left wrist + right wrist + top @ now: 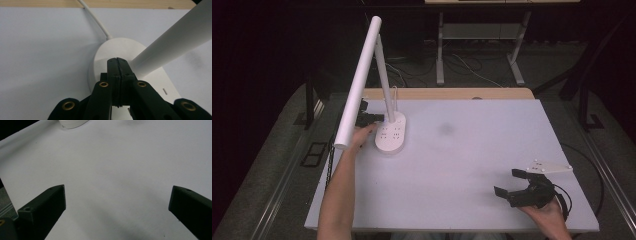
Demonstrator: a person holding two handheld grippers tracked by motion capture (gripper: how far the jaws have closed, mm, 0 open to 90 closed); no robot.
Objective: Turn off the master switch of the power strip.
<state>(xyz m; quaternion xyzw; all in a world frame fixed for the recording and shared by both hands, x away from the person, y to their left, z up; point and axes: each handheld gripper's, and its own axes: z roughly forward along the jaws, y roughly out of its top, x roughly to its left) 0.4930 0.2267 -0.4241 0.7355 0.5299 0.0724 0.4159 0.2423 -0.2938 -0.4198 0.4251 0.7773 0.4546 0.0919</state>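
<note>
- Your left hand-held gripper (371, 119) sits at the far left of the desk (472, 165), right against the base of the white desk lamp (391, 132).
- In the left gripper view its two black jaws are pressed flat together with nothing between them, and their tips (117, 60) lie over the lamp base (100, 62), just beside the foot of the lamp's stem (175, 41). Whether the tips actually touch the base you cannot tell from here.
- The lamp stands upright on its oval base near the desk's far left corner. Its stem rises from the back of the base, and the long white tube of the head (359, 82) slants down toward you, past the desk's left edge above your left forearm (337, 190).
- A white cord (96, 20) leaves the back of the base and runs to the wooden strip (100, 3) along the desk's far edge.
- Your right hand-held gripper (512, 182) rests low over the near right part of the desk, well apart from the lamp, with its grey plate (549, 168) on top.
- Its jaws stand wide apart and hold nothing; the right gripper view shows bare white desk surface (117, 175) between them, with the edge of the lamp base (72, 123) far off at the top.
</note>
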